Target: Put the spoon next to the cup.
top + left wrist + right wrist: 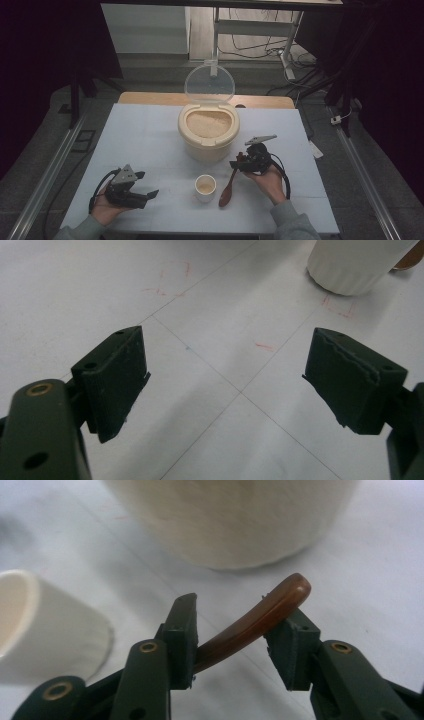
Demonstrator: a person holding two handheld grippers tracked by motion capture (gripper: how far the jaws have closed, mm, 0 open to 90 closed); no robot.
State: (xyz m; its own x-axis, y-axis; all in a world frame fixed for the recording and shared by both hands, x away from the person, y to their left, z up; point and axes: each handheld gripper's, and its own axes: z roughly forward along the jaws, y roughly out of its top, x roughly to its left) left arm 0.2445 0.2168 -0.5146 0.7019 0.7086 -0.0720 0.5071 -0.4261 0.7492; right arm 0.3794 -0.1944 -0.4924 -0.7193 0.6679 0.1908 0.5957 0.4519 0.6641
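Spanning mid-frame, pale tabletop [150, 135]. At centre, cream rice bin [208, 131], clear lid up, grain inside. Below it, small white cup [205, 188]. Lower left, left gripper [142, 185] released, nothing between its jaws. Right of centre, right gripper [235, 635] grasping brown spoon [227, 190] near the handle tip; bowl rests beside the cup. Spoon looks light, stiff, glossy, likely slippery; grip mid-handle.

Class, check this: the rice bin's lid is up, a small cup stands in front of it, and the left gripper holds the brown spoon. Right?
One slip: the right gripper holds the brown spoon, as the right gripper view shows. The left gripper is open. The rice bin's lid is up and the cup stands in front.
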